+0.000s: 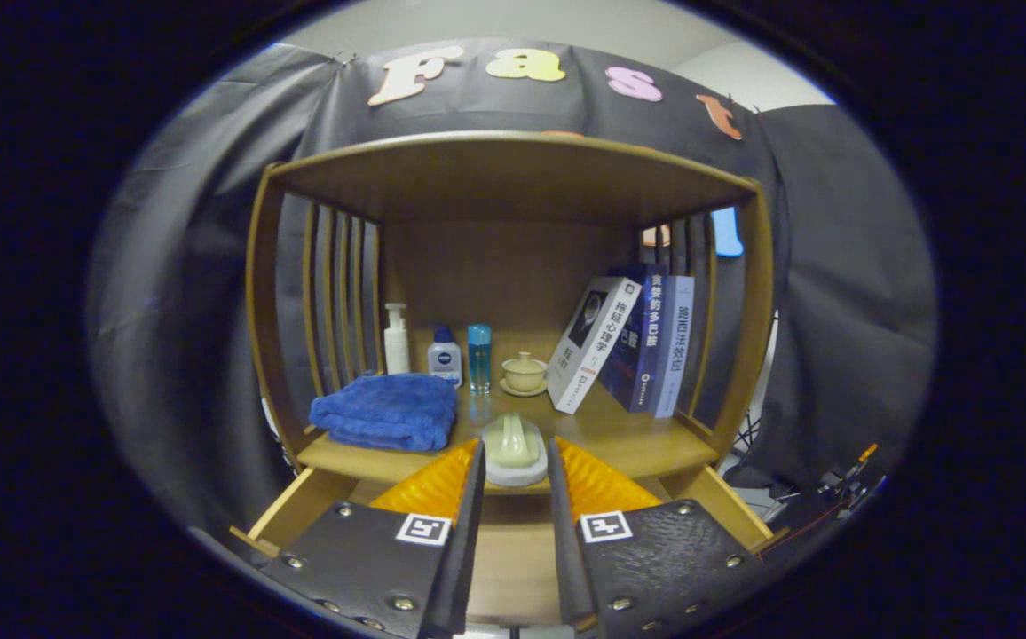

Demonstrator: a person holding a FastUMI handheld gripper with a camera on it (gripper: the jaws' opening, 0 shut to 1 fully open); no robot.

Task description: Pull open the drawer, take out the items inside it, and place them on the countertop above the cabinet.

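My gripper [516, 450] is shut on a small pale green ceramic piece with a round grey-white base [514, 441], one finger pressing each side. The piece is at the front edge of the wooden countertop [628, 437], in the middle; I cannot tell whether it rests on the wood. Below the fingers the wooden drawer [287, 515] stands pulled out, its side walls showing left and right. The fingers hide most of the drawer's inside.
On the countertop, a folded blue towel [384, 410] lies at the left front. Behind it stand a white pump bottle [397, 339], a small blue-capped bottle [445, 357] and a blue bottle [478, 357]. A lidded cup on a saucer [524, 373] sits mid-back; books [628, 342] lean at the right.
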